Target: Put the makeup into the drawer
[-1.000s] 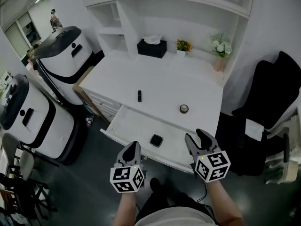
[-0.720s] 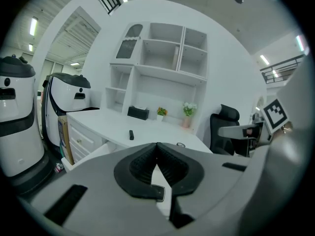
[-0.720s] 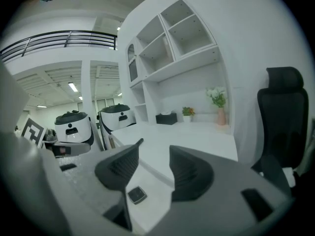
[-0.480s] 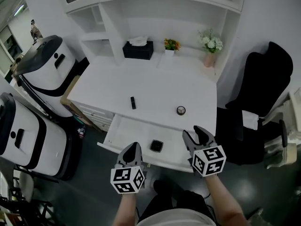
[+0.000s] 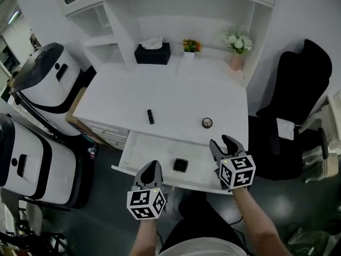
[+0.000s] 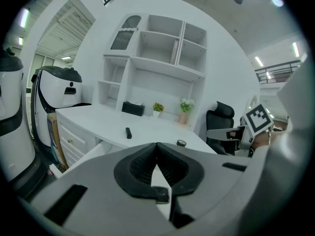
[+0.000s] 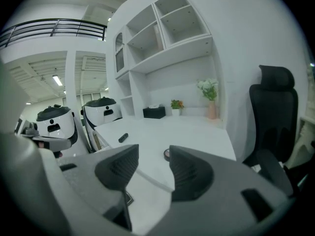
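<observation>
Steep overhead, two low (shared drawer (image 5: 152,152))

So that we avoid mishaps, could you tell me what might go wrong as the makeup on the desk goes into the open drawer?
The round compact is low and flat; the open right gripper might push it across the desk rather than grasp it.
The black tube lies on its side and may roll if nudged.
The left gripper is shut and hangs by the open drawer's front edge, which it could knock.

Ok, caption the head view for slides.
Left tongs shut, right tongs open, at a white open drawer holding a square black compact.
</observation>
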Tool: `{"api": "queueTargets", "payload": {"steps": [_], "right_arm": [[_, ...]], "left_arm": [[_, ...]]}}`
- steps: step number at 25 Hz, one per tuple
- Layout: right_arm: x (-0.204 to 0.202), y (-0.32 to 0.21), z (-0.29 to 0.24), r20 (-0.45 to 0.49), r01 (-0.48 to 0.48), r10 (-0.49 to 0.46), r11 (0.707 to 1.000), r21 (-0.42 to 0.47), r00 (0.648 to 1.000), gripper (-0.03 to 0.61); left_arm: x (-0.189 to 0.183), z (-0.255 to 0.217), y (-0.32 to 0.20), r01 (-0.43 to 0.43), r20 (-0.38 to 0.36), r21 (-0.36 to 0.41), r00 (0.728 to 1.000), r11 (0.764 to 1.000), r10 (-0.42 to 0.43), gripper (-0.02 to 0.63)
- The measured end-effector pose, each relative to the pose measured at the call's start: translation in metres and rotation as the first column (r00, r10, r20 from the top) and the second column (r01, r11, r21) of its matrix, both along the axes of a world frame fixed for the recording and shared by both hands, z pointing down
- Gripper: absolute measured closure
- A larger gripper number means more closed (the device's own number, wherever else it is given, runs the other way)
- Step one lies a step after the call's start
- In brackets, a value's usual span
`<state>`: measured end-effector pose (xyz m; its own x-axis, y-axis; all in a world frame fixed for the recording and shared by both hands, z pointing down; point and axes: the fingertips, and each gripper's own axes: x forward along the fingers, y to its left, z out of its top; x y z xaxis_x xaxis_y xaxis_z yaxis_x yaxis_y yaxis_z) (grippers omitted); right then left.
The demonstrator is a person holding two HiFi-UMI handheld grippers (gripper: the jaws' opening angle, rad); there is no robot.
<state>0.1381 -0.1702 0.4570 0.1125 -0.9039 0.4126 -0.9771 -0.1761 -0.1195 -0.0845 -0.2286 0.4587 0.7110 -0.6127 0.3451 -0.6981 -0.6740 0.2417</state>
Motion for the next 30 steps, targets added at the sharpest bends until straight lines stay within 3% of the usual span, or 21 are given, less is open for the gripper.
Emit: {"api": "queueTargets", "payload": {"steps": [14,30], "right_arm": [[0.031,-0.049,0.05,0.0,-0.034,0.034,0.993,-0.11,0.999,0.399],[0.055,-0.095,0.091,-0.047,0.019,-0.03,0.974,-0.228,0.998,0.367]], "left_arm": [[0.015,0.018,-0.032,0.001,0.031,-0.03,1.0,1.0,0.0,0.615],[0.036,0.039,-0.068,0.029,0.054,-0.074,0.998,0.997,-0.025,0.615]]}}
